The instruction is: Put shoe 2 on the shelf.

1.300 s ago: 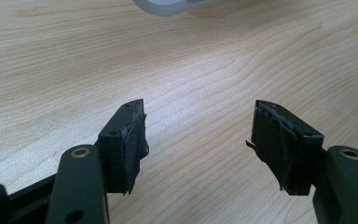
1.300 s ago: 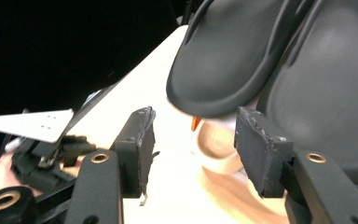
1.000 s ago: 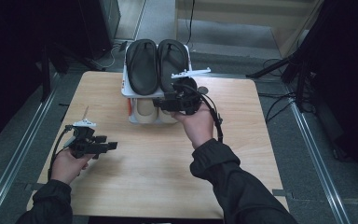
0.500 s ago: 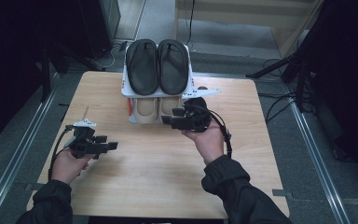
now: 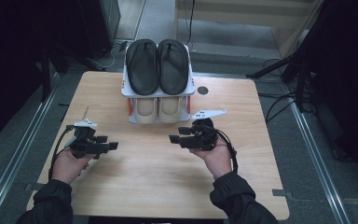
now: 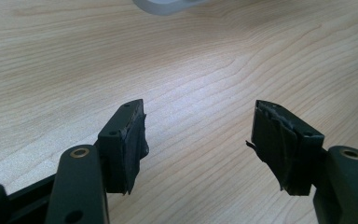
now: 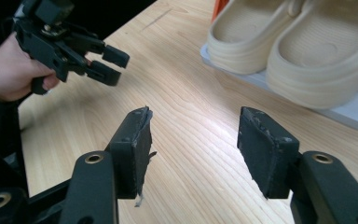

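Shoes are the thing here, and they all sit on the little white rack point(image 5: 190, 88) at the far side of the wooden table point(image 5: 158, 186). We see the black sandals point(image 5: 157, 65) side by side on the top shelf. We see the cream slippers point(image 5: 157, 108) side by side on the bottom shelf, toes pointing at us. Both shelves look full, so we think the putting-away part is done. No shoes lie loose on the table. Our right gripper point(image 5: 175, 138) hangs over the bare wood just in front of the rack, jaws wide apart with nothing between them. Our left gripper point(image 5: 113, 146) hangs farther to the left, also spread wide and empty. We think little is left to do.
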`<state>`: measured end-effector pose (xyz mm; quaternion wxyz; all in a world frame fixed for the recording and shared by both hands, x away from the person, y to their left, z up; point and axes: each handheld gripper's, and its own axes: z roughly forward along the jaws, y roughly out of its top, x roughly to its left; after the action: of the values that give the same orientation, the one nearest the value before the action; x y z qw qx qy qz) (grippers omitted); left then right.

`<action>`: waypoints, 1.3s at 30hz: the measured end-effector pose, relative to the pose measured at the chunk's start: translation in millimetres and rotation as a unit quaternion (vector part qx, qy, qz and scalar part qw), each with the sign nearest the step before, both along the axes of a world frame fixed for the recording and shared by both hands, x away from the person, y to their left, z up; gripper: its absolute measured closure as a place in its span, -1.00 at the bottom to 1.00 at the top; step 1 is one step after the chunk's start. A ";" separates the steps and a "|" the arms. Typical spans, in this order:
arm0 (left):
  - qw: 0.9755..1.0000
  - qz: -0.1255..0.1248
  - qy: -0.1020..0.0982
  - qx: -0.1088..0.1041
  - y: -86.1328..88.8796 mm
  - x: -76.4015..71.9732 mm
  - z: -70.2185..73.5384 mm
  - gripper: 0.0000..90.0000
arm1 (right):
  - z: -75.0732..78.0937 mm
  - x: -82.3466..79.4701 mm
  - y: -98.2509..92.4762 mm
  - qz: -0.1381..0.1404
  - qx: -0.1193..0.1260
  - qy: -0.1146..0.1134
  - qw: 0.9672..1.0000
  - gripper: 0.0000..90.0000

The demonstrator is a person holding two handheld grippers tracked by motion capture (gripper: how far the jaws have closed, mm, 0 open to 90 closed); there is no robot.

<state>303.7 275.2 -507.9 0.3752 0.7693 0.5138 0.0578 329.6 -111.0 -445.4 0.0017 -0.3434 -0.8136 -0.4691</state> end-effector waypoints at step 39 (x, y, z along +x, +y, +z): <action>1.000 -0.014 0.004 0.010 -7.9 0.3 -0.7 -0.23 | -57.2 -7.8 -39.1 -0.067 -0.021 -0.017 0.997 0.03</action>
<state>304.0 267.2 -508.5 0.3660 0.7805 0.5039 0.0545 321.7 -150.1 -502.6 -0.0508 -0.3889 -0.7984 -0.4569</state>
